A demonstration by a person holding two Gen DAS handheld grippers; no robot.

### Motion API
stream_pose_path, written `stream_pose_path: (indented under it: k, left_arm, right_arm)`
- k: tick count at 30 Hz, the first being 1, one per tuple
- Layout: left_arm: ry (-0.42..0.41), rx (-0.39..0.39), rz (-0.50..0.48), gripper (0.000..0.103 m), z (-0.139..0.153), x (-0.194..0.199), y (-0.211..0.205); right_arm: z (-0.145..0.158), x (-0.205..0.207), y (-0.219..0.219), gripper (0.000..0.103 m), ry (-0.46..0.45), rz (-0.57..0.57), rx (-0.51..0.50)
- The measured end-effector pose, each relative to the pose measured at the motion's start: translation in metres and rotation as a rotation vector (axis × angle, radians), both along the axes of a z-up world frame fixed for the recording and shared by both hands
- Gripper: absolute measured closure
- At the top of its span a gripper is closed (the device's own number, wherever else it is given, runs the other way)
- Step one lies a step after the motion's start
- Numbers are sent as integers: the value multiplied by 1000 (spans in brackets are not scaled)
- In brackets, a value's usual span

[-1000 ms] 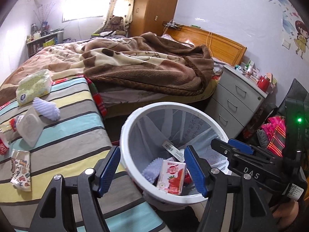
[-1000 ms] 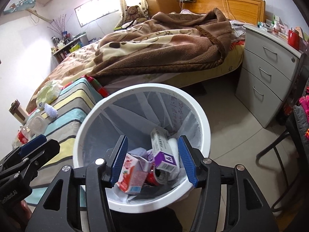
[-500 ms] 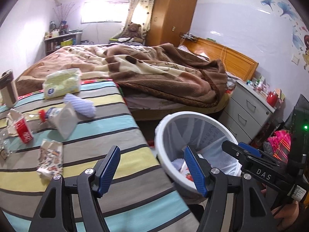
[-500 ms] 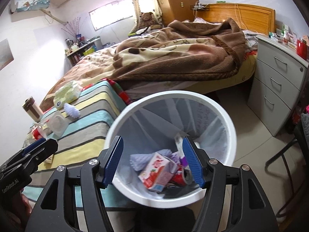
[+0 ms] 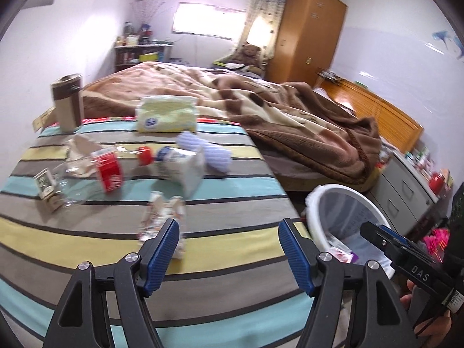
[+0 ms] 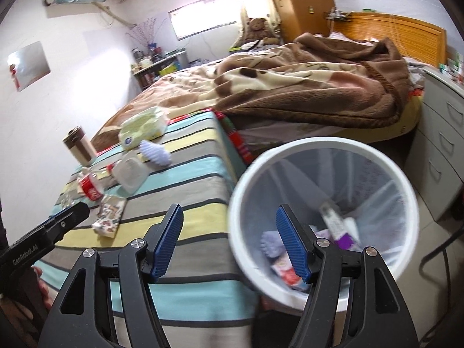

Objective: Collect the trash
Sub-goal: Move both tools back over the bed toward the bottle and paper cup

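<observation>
Left gripper [image 5: 227, 249] apart and empty above striped cover [image 5: 87, 232], wrapper [image 5: 162, 217] near, right gripper [image 6: 229, 242] jaws just widened, empty, over bin [image 6: 377, 156] rim

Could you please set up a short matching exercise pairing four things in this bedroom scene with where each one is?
Things:
1. tissue pack
2. brown tumbler
3. strawberry drink carton
4. teddy bear

Places:
A. inside the white trash bin
B. at the far end of the bed, by the curtain
C. standing upright at the far left corner of the striped cloth
D. lying on the striped cloth's far edge, next to the brown blanket

Pairs: 1-D, 2-C, 3-A, 4-B
</observation>
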State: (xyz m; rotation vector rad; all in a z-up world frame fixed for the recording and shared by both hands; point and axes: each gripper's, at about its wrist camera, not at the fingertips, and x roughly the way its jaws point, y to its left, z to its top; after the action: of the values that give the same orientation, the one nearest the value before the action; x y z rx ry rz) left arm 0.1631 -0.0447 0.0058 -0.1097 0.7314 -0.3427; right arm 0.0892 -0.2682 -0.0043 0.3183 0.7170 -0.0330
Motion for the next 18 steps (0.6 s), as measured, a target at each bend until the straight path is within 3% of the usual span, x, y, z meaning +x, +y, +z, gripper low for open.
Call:
stream_pose_path:
  k: [18]
  left_arm:
    - [-3,17,147,32,1,30,99]
  right_arm:
    - [-16,40,77,33,68,181,47]
